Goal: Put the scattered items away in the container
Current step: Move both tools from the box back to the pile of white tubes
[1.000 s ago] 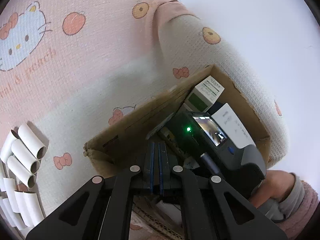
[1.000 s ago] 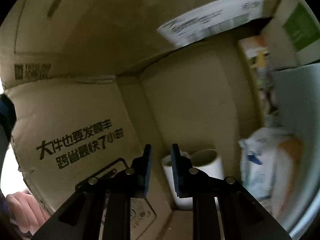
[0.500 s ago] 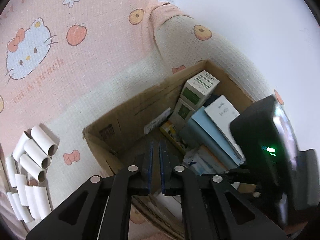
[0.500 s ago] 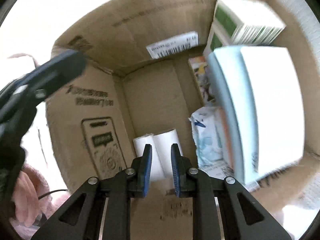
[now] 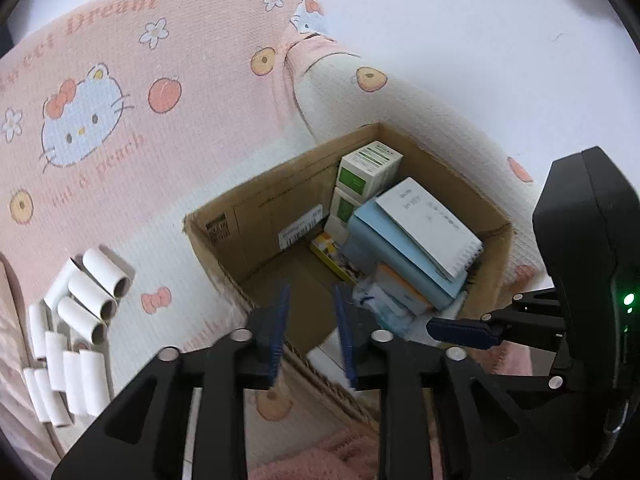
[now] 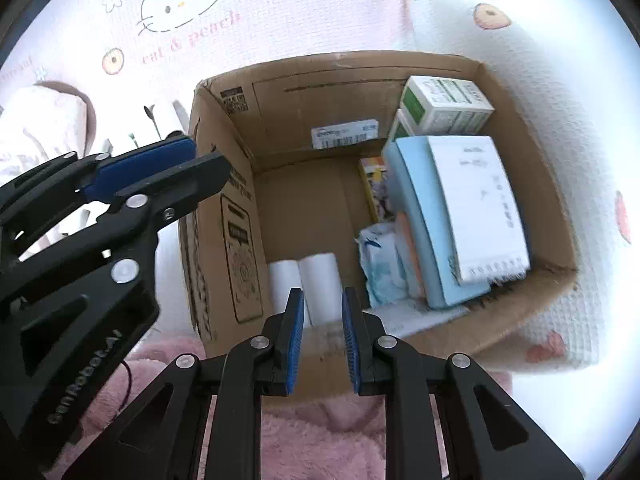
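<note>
An open cardboard box (image 5: 224, 240) stands on a printed pink sheet. My left gripper (image 5: 310, 320) hovers over the box's near left corner, its jaws opening with nothing between them. Several white paper rolls (image 5: 88, 296) lie loose on the sheet to its left. My right gripper (image 6: 322, 332) hangs above the box (image 6: 320, 92), open by a narrow gap that holds nothing. Below it, two white rolls (image 6: 308, 276) lie side by side on the box floor. The left gripper's fingers (image 6: 152, 168) show at the box's left wall.
The box's right half holds a spiral notebook (image 6: 476, 204) on a pale blue book, green-and-white cartons (image 6: 444, 104) and a plastic packet (image 6: 380, 260). Pink fleece (image 6: 320, 440) lies along the near edge. The right gripper's body (image 5: 580, 260) fills the left view's right side.
Both grippers have lifted up and back from the box, so its whole inside shows. The left jaws went from shut to parted. The right gripper rose off the two rolls on the floor.
</note>
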`<state>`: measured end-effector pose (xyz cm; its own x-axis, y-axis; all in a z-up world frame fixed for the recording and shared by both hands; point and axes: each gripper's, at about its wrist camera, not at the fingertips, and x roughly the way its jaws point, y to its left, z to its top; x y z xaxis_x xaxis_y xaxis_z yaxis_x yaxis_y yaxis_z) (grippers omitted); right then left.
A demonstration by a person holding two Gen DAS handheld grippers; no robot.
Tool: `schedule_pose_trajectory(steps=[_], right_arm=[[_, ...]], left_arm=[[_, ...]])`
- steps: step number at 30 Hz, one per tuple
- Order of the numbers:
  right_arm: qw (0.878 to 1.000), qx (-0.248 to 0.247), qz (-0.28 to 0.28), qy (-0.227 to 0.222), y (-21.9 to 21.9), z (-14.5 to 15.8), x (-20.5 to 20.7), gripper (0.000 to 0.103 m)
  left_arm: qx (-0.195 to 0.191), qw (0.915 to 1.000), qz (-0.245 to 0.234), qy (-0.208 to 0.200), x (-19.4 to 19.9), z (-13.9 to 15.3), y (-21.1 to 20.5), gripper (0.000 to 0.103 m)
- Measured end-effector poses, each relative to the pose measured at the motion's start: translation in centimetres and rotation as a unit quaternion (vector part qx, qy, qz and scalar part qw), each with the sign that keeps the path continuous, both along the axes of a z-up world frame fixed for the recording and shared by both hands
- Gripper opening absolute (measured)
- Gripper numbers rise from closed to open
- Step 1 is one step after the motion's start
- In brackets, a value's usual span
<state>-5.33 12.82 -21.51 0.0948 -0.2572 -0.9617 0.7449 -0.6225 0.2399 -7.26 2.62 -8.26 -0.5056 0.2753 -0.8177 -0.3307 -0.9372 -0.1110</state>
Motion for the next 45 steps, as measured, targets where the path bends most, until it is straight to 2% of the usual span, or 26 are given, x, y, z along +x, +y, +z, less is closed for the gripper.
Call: schedule_pose_trajectory(steps=[2,7,11,12,13,14,16,18,20,22,25,27,29,31,35,38,40,43,45], right_arm=[[1.000,0.008,0.000,0.006,0.3,0.7,0.6,0.016],[0.999,0.027,0.018,0.037,0.4,1.6,3.1,0.016],[0.996,0.045,0.041,0.071,-1.2,1.6,4.7,0.018],[0.995,0.046,0.045,0.075,-1.8,1.5,5.0,0.027],[0.995,0.047,0.048,0.080,-2.2,1.7,5.3,0.044],[0.994,0.047,0.051,0.086,-2.7,2.0,5.6,0.050],[0.988,0.060,0.061,0.128,-3.8,2.6,6.4,0.057],[0.987,0.050,0.078,0.135,-5.2,3.2,7.1,0.058],[0.987,0.040,0.087,0.132,-6.5,3.6,7.7,0.058],[0.983,0.030,0.103,0.149,-8.2,4.2,8.6,0.058],[0.975,0.006,0.134,0.179,-11.2,4.9,10.2,0.065],[0.971,-0.012,0.154,0.185,-13.2,5.1,11.4,0.067],[0.968,-0.031,0.169,0.181,-14.8,5.0,12.3,0.069],[0.968,-0.052,0.180,0.170,-16.4,4.8,13.3,0.070],[0.966,-0.079,0.200,0.140,-19.2,3.5,15.1,0.070],[0.967,-0.091,0.206,0.119,-21.2,1.6,16.2,0.070],[0.968,-0.092,0.214,0.097,-22.2,0.5,16.8,0.070],[0.972,-0.099,0.210,0.037,-23.8,-1.7,17.3,0.070],[0.976,-0.099,0.194,-0.012,-24.9,-3.3,17.3,0.070]], left_arm=[[0.004,1.0000,-0.001,0.003,0.8,0.1,-0.5,0.037],[-0.017,0.9996,-0.001,0.020,2.5,0.2,-1.5,0.039],[-0.020,0.9994,0.008,0.027,3.8,0.0,-3.1,0.044],[-0.021,0.9993,0.014,0.027,4.1,-0.2,-3.8,0.045],[-0.022,0.9992,0.019,0.027,4.4,-0.3,-4.4,0.046],[-0.022,0.9991,0.027,0.025,4.7,-0.6,-5.4,0.047],[-0.016,0.9985,0.049,0.019,5.1,-1.0,-7.5,0.048],[-0.004,0.9972,0.074,0.010,5.5,-1.6,-9.8,0.049],[0.009,0.9937,0.112,0.002,5.7,-2.1,-13.1,0.049],[0.015,0.9893,0.145,0.000,6.1,-2.6,-15.9,0.049],[0.024,0.9790,0.202,-0.014,6.4,-3.9,-20.5,0.050],[0.044,0.9691,0.241,-0.030,6.9,-5.1,-23.9,0.050],[0.051,0.9602,0.271,-0.042,7.2,-6.2,-26.7,0.050],[0.040,0.9546,0.291,-0.050,7.5,-7.5,-28.9,0.050],[0.013,0.9500,0.302,-0.077,7.1,-10.4,-31.9,0.050],[0.001,0.9501,0.299,-0.090,6.8,-12.3,-33.3,0.050],[-0.002,0.9535,0.286,-0.094,6.6,-13.3,-33.7,0.050],[0.009,0.9566,0.272,-0.104,6.1,-14.9,-34.0,0.050],[0.025,0.9539,0.272,-0.125,5.6,-16.2,-34.5,0.050]])
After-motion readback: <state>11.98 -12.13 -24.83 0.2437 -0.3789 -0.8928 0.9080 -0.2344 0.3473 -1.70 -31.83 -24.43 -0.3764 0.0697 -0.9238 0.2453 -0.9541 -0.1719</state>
